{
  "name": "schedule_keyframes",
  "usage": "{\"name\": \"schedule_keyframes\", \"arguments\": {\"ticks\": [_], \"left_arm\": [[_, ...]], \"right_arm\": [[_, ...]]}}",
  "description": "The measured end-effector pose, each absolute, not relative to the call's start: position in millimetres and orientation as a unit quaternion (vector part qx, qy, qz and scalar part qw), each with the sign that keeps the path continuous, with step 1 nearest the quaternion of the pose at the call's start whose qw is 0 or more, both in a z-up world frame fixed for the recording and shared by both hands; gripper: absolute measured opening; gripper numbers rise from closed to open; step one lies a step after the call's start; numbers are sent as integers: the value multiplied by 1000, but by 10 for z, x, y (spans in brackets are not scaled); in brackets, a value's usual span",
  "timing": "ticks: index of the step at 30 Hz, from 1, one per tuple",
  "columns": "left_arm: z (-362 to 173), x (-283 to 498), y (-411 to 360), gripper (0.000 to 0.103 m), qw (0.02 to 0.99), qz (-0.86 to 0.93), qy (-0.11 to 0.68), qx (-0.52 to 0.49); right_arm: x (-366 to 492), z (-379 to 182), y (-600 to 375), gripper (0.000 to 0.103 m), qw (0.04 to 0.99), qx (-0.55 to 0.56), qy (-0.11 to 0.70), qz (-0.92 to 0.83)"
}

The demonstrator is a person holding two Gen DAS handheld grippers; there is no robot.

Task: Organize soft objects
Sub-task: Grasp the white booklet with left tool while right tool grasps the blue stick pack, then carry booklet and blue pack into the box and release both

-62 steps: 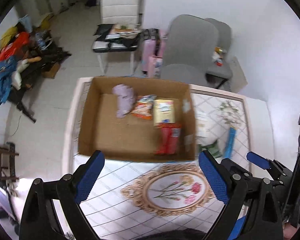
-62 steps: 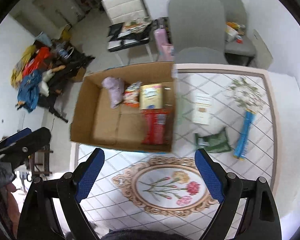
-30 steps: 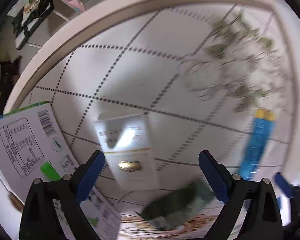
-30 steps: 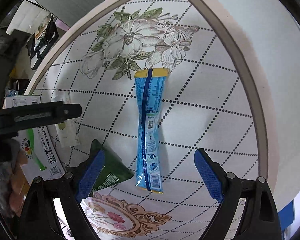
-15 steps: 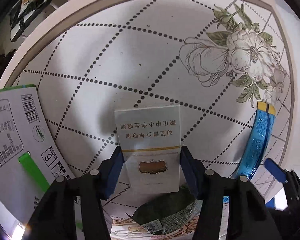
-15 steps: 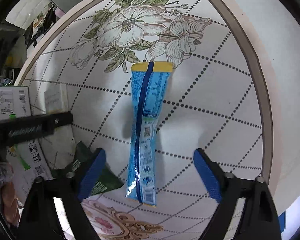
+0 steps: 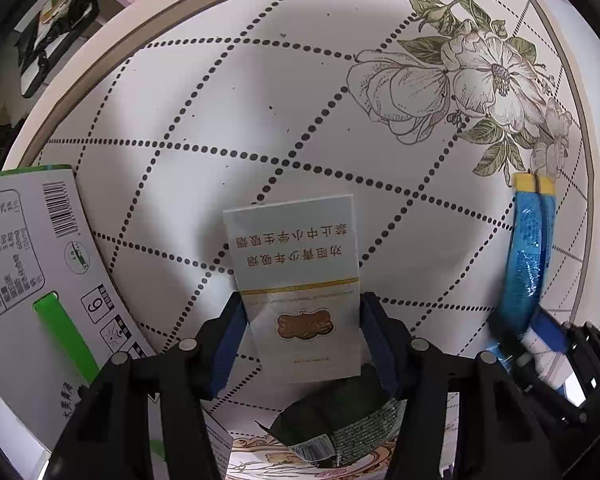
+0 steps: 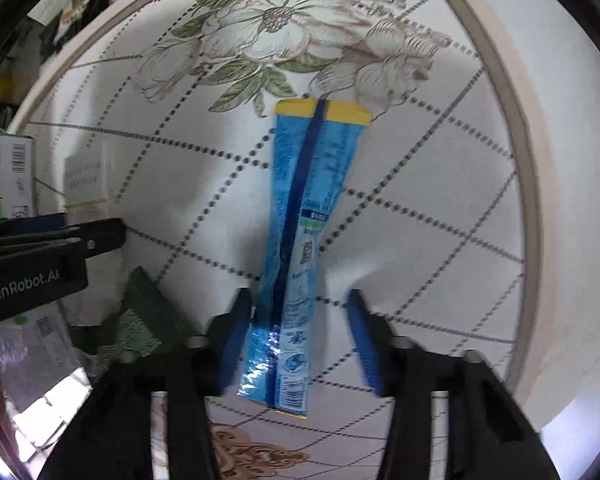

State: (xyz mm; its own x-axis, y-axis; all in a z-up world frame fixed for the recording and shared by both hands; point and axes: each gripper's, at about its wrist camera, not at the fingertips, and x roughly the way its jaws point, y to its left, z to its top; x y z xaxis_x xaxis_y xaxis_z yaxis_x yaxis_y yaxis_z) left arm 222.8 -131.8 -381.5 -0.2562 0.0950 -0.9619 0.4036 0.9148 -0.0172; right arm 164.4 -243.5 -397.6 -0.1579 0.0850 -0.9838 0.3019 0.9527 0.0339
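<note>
My left gripper (image 7: 302, 340) is shut on a pale white packet (image 7: 296, 280) with gold trim and red print, pads pressing its two long sides at the table surface. The packet also shows dimly in the right wrist view (image 8: 86, 184). My right gripper (image 8: 298, 332) straddles the lower part of a long blue packet (image 8: 304, 232) with a yellow end. Its pads are partly closed, the left one touching the packet, the right one still apart. The blue packet also shows in the left wrist view (image 7: 528, 256). A dark green pouch (image 7: 336, 424) lies just below the white packet.
The side of a printed cardboard box (image 7: 24, 264) stands at the left. The tablecloth (image 7: 260, 112) has a dotted diamond pattern and a flower print (image 7: 464, 84). The table's curved far edge (image 7: 112, 40) runs behind, with a chair and clutter beyond.
My left gripper closed on the white packet and holds it. My right gripper moved down over the blue packet and its jaws narrowed around the lower part.
</note>
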Motion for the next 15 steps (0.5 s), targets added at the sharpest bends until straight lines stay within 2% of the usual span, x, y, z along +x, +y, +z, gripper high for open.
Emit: {"name": "schedule_keyframes", "arguments": {"ticks": [4,15], "left_arm": [[-3747,2198,-1297,54,599,-128,775,155],[-2952,2086,-1156,54,653,-163,734,96]], "right_arm": [[1602,-3938,-2439,15,637,145,753,-80],[1411,-3308,-2356,14,676,187,712,-45]]}}
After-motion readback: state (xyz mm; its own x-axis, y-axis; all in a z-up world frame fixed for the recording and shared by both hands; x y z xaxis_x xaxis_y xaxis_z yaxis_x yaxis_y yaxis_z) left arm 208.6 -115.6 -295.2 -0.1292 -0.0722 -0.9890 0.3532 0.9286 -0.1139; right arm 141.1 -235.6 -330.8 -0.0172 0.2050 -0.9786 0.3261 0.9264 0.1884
